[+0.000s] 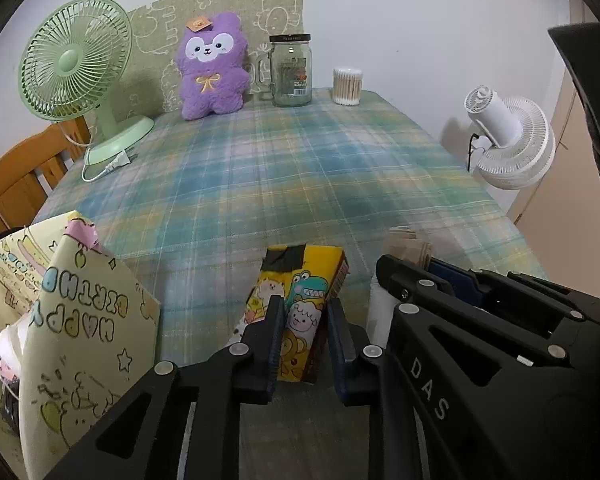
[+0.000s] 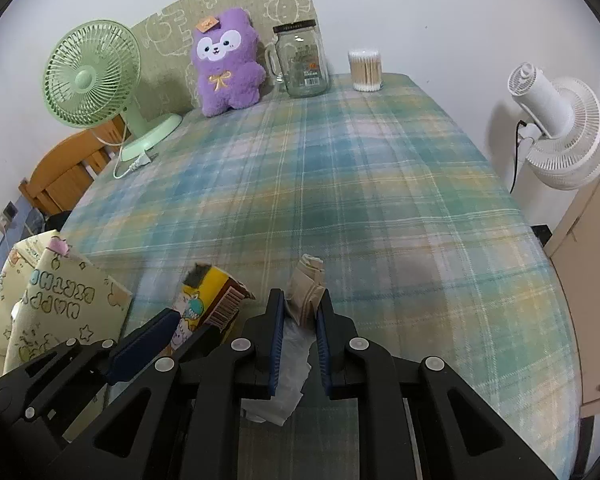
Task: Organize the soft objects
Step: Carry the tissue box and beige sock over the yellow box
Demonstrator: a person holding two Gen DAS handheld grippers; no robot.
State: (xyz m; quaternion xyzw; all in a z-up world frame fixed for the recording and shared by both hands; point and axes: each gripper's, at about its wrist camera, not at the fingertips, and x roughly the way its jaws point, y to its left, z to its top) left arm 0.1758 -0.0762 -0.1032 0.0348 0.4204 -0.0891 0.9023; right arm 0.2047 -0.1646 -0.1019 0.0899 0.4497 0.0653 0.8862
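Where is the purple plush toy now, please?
The purple plush toy stands at the table's far edge in both views, between the green fan and the glass jar.
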